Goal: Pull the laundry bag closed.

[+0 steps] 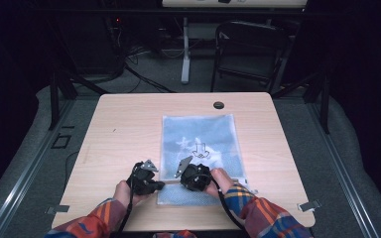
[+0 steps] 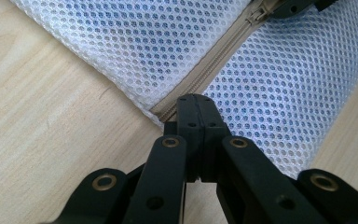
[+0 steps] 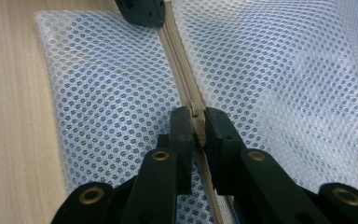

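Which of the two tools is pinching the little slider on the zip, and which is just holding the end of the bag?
The right tool pinches the zip slider midway along the zip. The left tool is clamped at the zip's end, on the mesh bag edge.

Dim room — grey carpet (image 1: pixel 144 82), black chair (image 1: pixel 248 49)

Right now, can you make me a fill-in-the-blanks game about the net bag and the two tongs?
1. The white mesh bag lies flat on the wooden ____.
2. The right tongs are shut on the bag's beige ____.
3. The left tongs sit at the zipper's end, at the bag's ____.
4. The person's sleeves have a ____ pattern.

Missing words: table; zipper; edge; plaid
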Demonstrator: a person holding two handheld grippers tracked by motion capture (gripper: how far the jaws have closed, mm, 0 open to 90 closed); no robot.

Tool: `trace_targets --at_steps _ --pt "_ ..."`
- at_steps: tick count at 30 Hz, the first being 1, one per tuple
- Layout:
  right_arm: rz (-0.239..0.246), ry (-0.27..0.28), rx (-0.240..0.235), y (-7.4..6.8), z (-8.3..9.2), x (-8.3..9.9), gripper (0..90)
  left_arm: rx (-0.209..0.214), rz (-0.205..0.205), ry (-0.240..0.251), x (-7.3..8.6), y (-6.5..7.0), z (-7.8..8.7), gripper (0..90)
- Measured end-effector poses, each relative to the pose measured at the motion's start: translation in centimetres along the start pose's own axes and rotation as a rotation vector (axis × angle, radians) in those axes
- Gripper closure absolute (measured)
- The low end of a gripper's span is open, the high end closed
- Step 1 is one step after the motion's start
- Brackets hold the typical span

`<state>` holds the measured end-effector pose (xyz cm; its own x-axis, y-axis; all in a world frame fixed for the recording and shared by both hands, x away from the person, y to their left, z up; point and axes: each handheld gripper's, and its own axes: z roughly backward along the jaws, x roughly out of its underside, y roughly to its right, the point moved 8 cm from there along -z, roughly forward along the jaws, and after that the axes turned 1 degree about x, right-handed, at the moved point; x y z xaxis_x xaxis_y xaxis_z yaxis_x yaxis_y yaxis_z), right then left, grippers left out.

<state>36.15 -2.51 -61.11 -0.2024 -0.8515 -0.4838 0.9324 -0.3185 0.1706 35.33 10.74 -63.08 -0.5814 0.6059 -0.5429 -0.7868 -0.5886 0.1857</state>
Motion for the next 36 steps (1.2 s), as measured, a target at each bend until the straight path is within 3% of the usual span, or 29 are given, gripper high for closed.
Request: trace_targets --at_steps 36 --pt "-0.018 -0.017 0.013 0.5 0.8 1.3 82.0 0.001 0.005 0.0 0.0 0.0 0.0 90.0"
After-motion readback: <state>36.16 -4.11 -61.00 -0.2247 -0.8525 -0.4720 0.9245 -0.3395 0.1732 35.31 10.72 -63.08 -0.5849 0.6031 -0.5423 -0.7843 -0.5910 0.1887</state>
